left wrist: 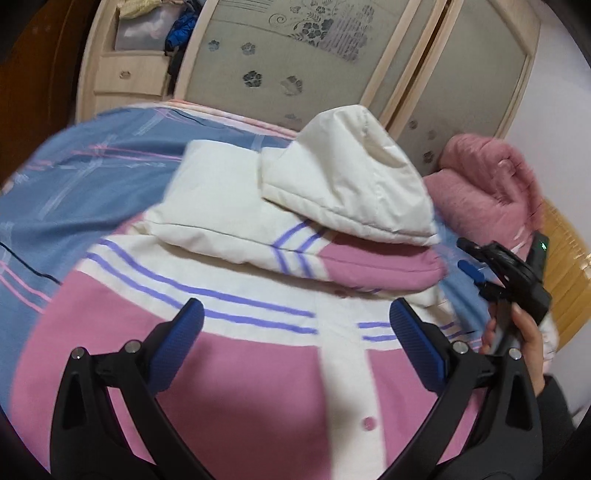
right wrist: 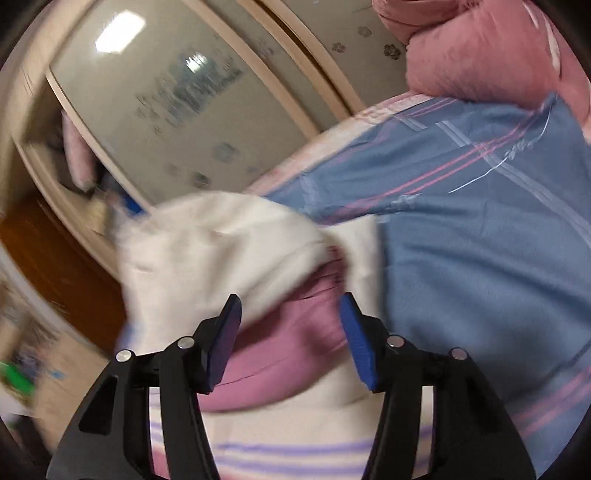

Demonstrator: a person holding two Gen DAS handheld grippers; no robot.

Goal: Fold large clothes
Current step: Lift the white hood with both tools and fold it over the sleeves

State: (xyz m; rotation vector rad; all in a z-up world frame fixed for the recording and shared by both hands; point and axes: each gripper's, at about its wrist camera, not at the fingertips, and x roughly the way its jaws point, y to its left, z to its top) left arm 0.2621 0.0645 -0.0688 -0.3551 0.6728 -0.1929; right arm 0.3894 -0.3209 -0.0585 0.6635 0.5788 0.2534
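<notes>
I see a bed cover (left wrist: 55,192) in blue with pink and white stripes. A rolled pink blanket (left wrist: 491,184) lies on its far right corner, near a yellow bamboo mat (left wrist: 569,266). Behind the bed stands a wardrobe (left wrist: 280,62) with frosted sliding doors that carry a flower pattern. Its open shelf (left wrist: 147,33) on the left holds bundled clothes above a small drawer (left wrist: 125,75).

One jacket (left wrist: 236,369), two hand-held grippers (left wrist: 295,325).

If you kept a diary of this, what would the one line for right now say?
task: fold jacket | left hand-held gripper: open above jacket | right hand-held gripper: open near sleeve | surface: bed sheet
</notes>
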